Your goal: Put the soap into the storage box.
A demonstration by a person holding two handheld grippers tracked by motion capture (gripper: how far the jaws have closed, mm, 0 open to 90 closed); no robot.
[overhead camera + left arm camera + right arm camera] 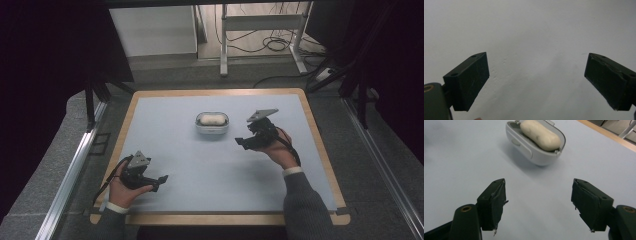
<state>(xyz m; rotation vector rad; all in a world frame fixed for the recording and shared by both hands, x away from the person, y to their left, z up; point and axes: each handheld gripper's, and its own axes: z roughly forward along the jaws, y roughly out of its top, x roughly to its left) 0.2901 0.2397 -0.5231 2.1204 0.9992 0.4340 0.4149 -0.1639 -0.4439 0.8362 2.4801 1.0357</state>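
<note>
A small white oval dish (212, 127) stands on the pale blue mat near its middle back, with a cream oblong bar (211, 119) lying in it. The right gripper view has the dish (529, 151) and bar (540, 134) just ahead of the jaws. My right gripper (242, 142) hovers to the right of the dish, open (537, 202), nothing between its jaws. My left gripper (161, 181) is low at the front left of the mat, open (536, 80) over bare mat.
The blue mat (215, 170) lies on a wooden-edged table (315, 130). Grey carpet and metal rails flank the table. Behind it stand a white desk frame (260, 25) and floor cables (272, 45).
</note>
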